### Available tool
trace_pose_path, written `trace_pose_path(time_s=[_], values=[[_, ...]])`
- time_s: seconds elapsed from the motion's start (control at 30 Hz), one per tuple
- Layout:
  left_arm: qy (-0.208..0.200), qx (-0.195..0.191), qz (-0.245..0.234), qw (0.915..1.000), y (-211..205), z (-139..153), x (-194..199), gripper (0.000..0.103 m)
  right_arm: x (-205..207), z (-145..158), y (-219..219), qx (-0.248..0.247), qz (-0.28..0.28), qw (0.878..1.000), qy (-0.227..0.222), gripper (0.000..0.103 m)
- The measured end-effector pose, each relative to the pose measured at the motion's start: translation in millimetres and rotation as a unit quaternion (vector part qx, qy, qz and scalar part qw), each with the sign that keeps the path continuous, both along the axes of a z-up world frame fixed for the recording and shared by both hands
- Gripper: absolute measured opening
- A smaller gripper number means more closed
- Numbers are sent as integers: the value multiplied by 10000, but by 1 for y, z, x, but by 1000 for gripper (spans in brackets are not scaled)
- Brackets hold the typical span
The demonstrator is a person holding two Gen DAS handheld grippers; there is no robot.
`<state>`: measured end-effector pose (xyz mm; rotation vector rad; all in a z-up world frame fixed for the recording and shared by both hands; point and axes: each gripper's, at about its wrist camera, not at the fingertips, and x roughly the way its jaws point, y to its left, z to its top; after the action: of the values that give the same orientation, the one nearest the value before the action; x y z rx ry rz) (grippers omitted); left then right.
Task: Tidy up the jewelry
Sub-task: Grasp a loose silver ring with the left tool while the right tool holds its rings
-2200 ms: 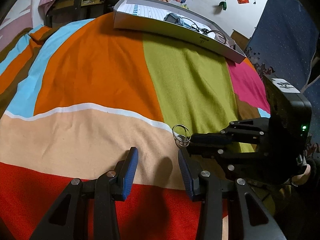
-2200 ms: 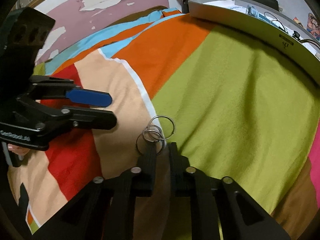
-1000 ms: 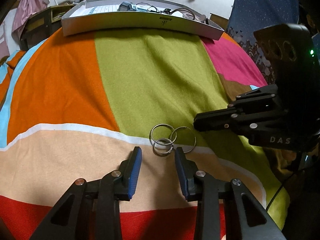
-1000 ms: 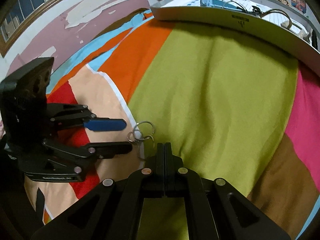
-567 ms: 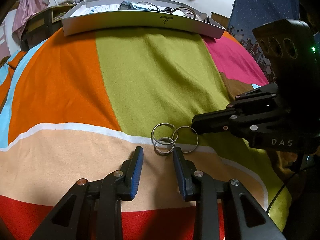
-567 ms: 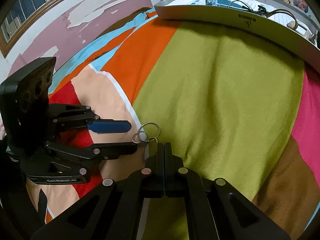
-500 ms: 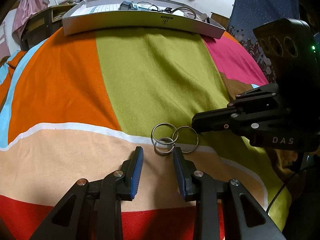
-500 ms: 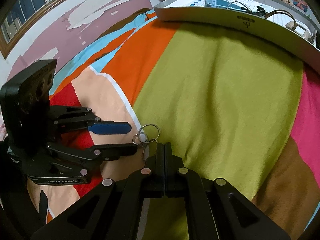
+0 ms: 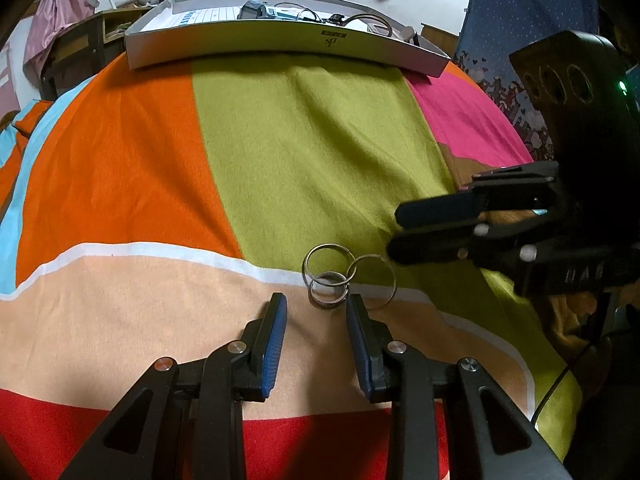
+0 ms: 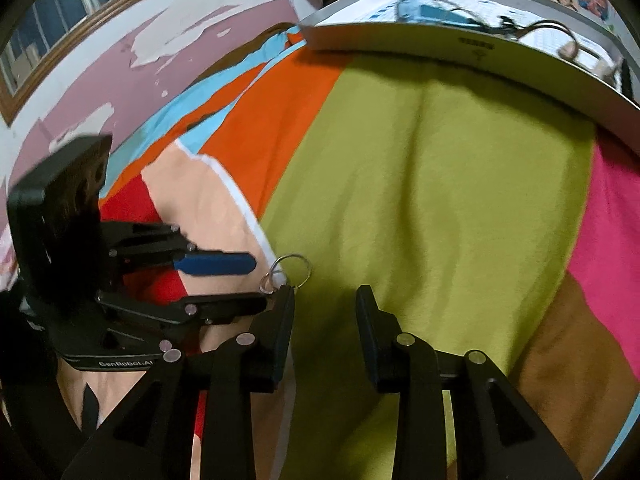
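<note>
Metal linked rings (image 9: 340,280) lie loose on the bed (image 9: 300,152); my left tool (image 9: 316,316) and right tool (image 10: 325,312) gape empty. Transfer to the tray (image 9: 280,46) at the bed's far edge remains.

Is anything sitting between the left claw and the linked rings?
Nothing visible. The linked rings lie on the blanket just past the open left claw; the right claw sits off to the side.

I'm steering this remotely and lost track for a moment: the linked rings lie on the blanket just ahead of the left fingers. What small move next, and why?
Probably ease the left gripper forward and shut it on the linked rings. Its fingers are open, the rings lie free on the blanket at their tips, and the right gripper is open, holding nothing.
</note>
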<state>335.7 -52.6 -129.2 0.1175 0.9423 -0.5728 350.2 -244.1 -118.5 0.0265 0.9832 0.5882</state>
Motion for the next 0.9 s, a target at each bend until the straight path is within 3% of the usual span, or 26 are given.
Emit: trace_pose_path(time_s=[0.1,0.23,0.57,0.9], values=[[5,2,-9,10000,0,0,0,29,0,1,-3,189,-7,9998,44,28],[12,4,1,10000,1,1,0,28,-2,-8,10,-9,208,9998,61,27],[0,13,-23,10000,1,0,0,28,-3,-17,24,-383,276,9989,44,5],[-41,60,-89,9999,-5,-1,2,28,2,-5,6,-565,-166,9980,-237,3]])
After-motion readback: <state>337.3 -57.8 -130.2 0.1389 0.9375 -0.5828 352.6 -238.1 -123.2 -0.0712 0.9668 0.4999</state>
